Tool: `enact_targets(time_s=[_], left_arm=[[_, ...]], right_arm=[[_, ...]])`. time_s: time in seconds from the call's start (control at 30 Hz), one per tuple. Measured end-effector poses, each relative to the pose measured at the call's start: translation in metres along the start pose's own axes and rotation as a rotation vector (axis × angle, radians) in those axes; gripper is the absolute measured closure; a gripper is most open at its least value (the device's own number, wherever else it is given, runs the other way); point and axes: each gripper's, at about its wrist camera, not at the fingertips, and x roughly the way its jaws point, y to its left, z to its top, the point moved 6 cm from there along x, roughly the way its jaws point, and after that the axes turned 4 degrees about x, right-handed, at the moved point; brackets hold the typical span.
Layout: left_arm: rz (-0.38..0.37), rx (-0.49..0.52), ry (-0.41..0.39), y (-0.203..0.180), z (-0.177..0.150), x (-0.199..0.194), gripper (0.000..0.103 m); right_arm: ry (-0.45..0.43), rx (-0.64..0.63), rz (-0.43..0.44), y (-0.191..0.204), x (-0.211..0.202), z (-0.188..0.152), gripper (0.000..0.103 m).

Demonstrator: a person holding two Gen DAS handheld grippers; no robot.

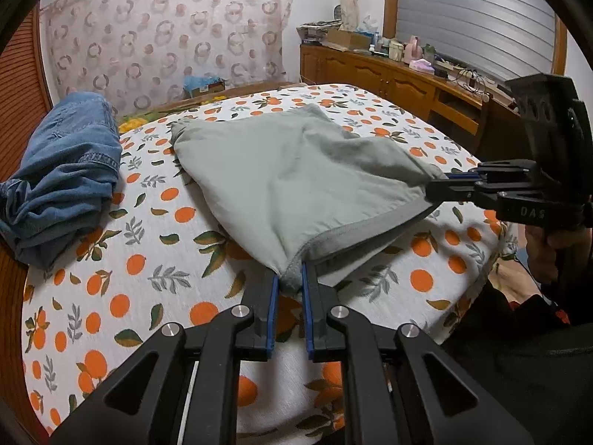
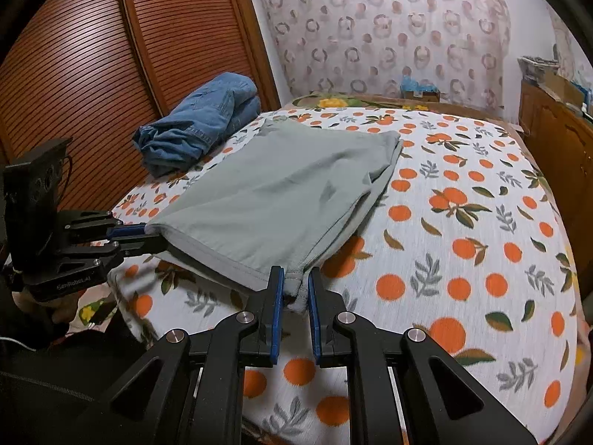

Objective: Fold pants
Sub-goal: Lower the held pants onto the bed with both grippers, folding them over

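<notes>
Orange-printed white bedsheet fills your left wrist view, with the pale grey-green cotton pants spread across it and crumpled blue denim jeans well apart at the left. Your left gripper is clamped on the pants' near hem corner.

From your right wrist, your right gripper pinches the other hem corner, lifting that edge off the sheet while the far end rests on it.

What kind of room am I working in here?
Most likely a home bedroom. The grey pants lie on a bed with an orange-print sheet, beside louvred wooden wardrobe doors, and a cluttered wooden dresser stands under a shuttered window.
</notes>
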Motion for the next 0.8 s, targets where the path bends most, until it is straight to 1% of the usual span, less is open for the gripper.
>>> enact_targets(time_s=[0.37, 0.6, 0.8], left_arm=[[-0.013, 0.004, -0.019, -0.007, -0.001, -0.016, 0.091], [-0.029, 0.003, -0.054, -0.01, 0.008, -0.032, 0.091], [-0.028, 0.011, -0.083, -0.012, 0.015, -0.047, 0.091]], right_arm=[[-0.006, 0.009, 0.01, 0.005, -0.015, -0.009, 0.091], [-0.038, 0.005, 0.013, 0.009, -0.032, -0.007, 0.091], [-0.067, -0.004, 0.023, 0.013, -0.048, -0.004, 0.091]])
